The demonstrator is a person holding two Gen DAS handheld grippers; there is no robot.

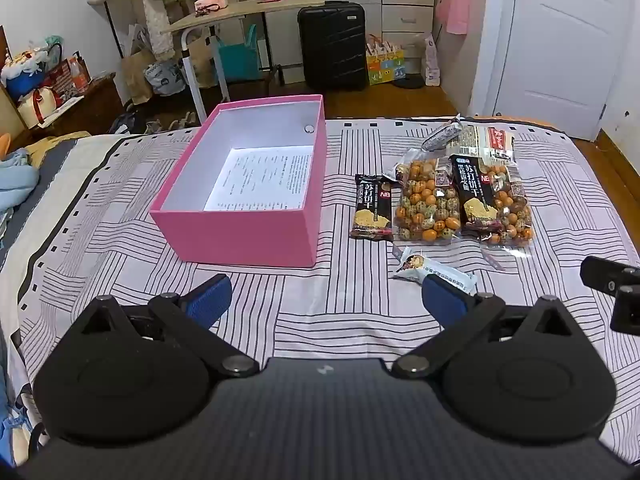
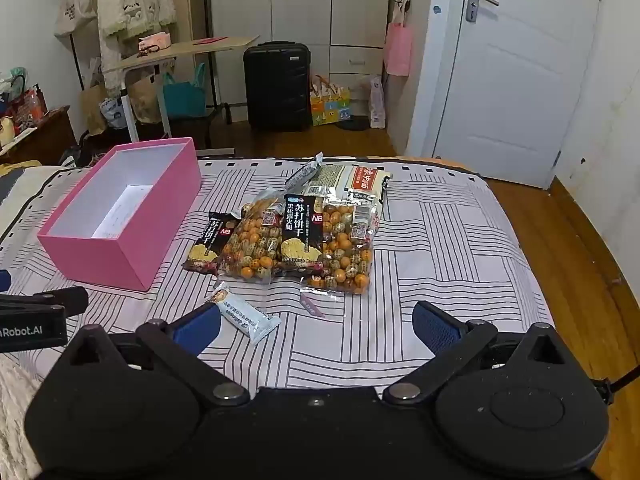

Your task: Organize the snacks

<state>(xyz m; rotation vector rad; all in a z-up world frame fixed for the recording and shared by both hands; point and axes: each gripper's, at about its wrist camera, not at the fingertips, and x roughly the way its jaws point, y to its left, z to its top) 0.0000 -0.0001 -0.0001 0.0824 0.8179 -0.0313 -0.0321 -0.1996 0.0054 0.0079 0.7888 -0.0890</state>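
Snacks lie in a loose pile on a striped bed sheet (image 2: 440,240), just to the right of an open pink box (image 1: 240,236) that holds only a printed paper sheet (image 1: 260,180). Both tools hover low over the bed with nothing between their blue pads: the left hand-held gripper (image 1: 326,300) is spread wide, and the right hand-held gripper (image 2: 316,324) is spread wide too. Nearest them lies a pale blue snack bar (image 2: 244,314), apart from the pile. Beyond it, two clear bags of coated nuts (image 2: 340,256) overlap, a black cracker pack (image 2: 300,232) resting on top and a second black cracker pack (image 1: 372,212) alongside, nearest the box. A silver-and-red packet (image 2: 352,184) lies behind. All look light and crinkly; the film is likely slippery. The bar seems best pinched across its narrow middle, the nut bags by a sealed edge, since their loose contents would probably shift.
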